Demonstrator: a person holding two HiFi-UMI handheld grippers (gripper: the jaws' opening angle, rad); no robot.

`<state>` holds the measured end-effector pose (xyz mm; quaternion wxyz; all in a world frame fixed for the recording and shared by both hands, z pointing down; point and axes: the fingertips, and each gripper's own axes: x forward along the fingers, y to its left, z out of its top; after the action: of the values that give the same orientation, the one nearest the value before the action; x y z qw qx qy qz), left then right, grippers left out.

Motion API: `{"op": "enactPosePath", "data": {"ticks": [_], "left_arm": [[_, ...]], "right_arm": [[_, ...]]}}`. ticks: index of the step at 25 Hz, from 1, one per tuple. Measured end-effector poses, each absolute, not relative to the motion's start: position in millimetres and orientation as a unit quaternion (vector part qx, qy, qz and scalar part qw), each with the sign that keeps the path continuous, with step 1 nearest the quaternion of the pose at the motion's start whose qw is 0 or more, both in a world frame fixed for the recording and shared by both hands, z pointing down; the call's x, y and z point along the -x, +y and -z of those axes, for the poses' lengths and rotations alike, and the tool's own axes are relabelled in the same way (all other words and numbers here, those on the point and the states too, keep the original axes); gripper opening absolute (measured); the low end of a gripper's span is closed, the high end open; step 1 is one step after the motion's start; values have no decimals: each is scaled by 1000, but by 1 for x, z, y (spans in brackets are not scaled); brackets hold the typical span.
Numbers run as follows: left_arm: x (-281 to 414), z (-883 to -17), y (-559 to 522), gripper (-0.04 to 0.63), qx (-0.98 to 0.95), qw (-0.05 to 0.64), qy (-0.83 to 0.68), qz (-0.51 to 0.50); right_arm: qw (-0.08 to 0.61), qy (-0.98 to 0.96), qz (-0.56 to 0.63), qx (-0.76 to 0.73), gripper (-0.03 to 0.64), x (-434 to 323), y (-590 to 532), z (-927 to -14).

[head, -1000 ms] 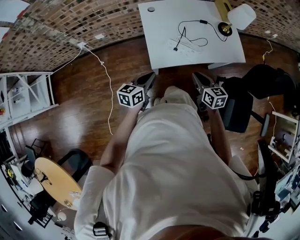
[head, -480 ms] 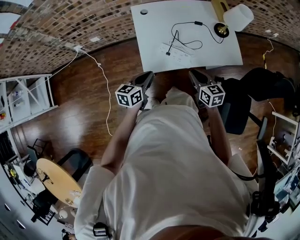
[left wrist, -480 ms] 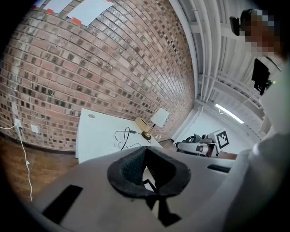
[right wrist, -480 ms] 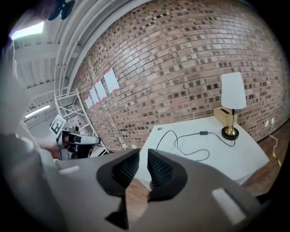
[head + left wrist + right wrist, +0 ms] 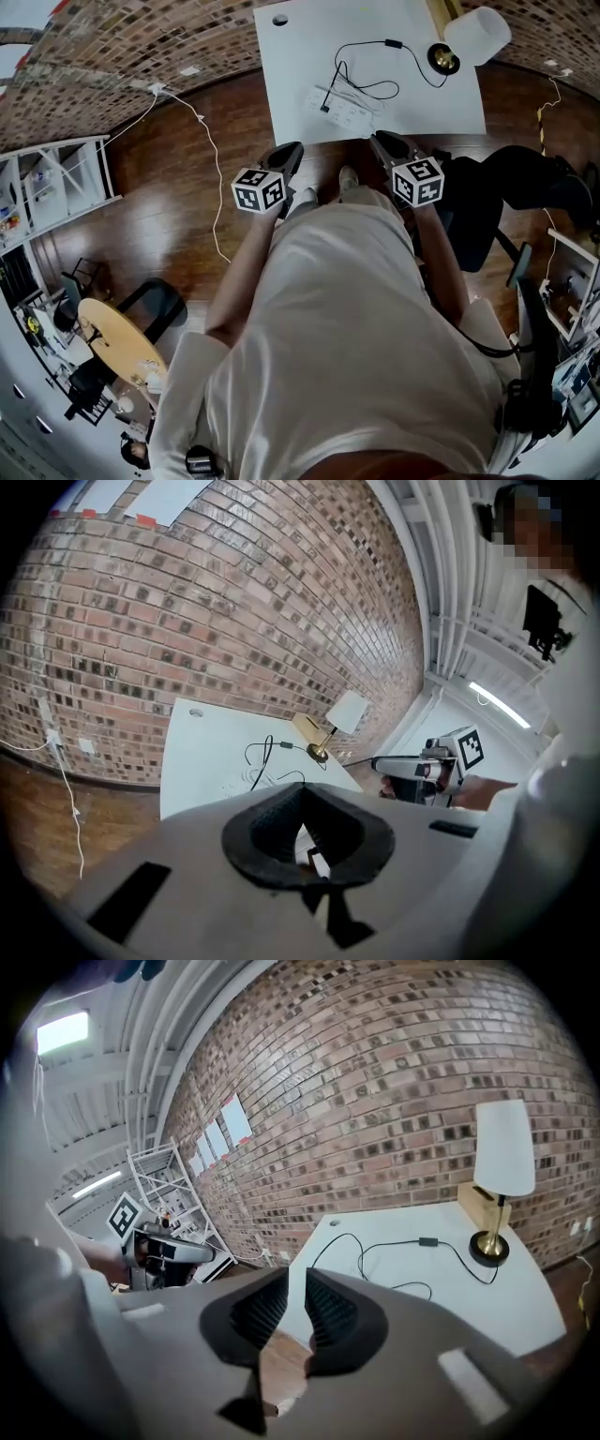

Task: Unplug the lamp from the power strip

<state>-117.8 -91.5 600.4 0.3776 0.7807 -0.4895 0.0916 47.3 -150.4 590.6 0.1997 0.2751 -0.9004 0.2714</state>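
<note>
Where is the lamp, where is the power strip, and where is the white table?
lamp (image 5: 476, 35), head view, on its white shade.
power strip (image 5: 349, 112), head view, on its white body.
white table (image 5: 291, 56), head view, on a bare part of its top.

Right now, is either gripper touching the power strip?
No: the power strip lies out on the table, clear of the left gripper and right gripper.

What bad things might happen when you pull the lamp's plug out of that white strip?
The power strip lies loose on the table, so pulling without holding it down might drag it along instead of freeing the plug. The looped cord leads to the lamp standing near the table's corner; tugging the cord rather than the plug could tip the lamp over.
</note>
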Motion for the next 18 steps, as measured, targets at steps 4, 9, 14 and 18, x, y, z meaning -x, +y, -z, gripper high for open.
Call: {"op": "enactPosePath", "data": {"ticks": [4, 9, 14, 18], "left_arm": [[110, -607, -94, 3, -769, 379, -504, -103], [109, -616, -89, 3, -756, 385, -515, -120], [106, -621, -82, 3, -753, 393, -508, -143], [114, -627, -88, 3, -757, 401, -493, -151]], "right_arm": [[189, -901, -291, -262, 51, -54, -160, -596], [191, -904, -292, -247, 51, -54, -168, -602], [207, -904, -282, -246, 51, -61, -172, -612], [278, -909, -189, -248, 44, -55, -172, -618]]}}
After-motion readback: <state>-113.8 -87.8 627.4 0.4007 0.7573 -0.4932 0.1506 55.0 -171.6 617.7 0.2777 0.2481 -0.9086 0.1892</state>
